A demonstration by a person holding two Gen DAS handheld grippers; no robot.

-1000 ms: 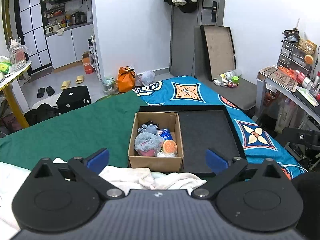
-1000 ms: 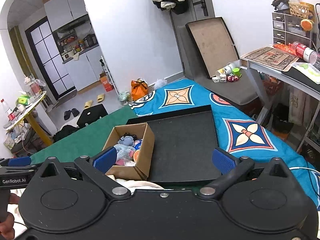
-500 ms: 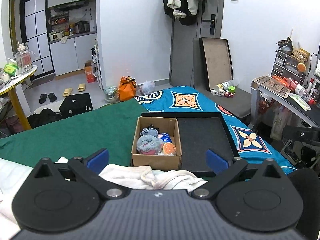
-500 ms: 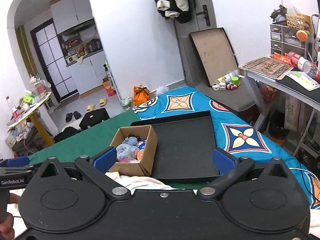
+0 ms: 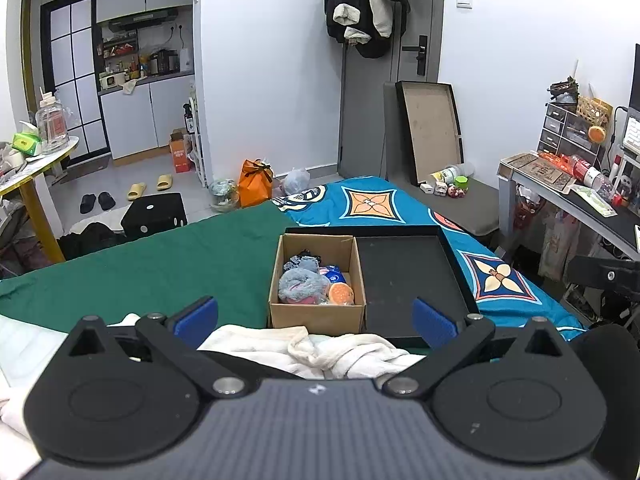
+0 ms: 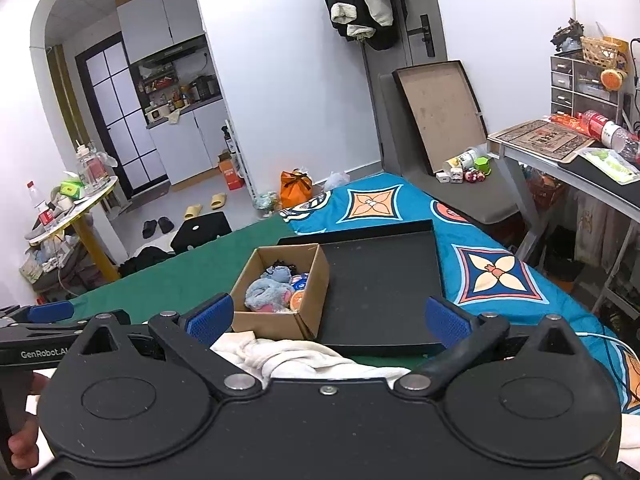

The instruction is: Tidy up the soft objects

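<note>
plush toys (image 5: 301, 286) in the cardboard box (image 5: 316, 314) look light and squashy, best pinched mid-body, while left gripper (image 5: 316, 316) and right gripper (image 6: 327, 318) gape empty.

Bed (image 5: 160, 272): black tray (image 5: 404, 280), white cloth (image 5: 320, 350) lying on it.

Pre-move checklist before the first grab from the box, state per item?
1. Left gripper open, nothing held: ok.
2. Right gripper open, nothing held: ok.
3. Cardboard box upright, top open, soft toys visible inside: ok.
4. Black tray beside the box has bare floor for placing: ok.
5. White cloth lies between the fingers and the box, may snag: not ok.
6. Items buried under the toys: cannot tell.
</note>
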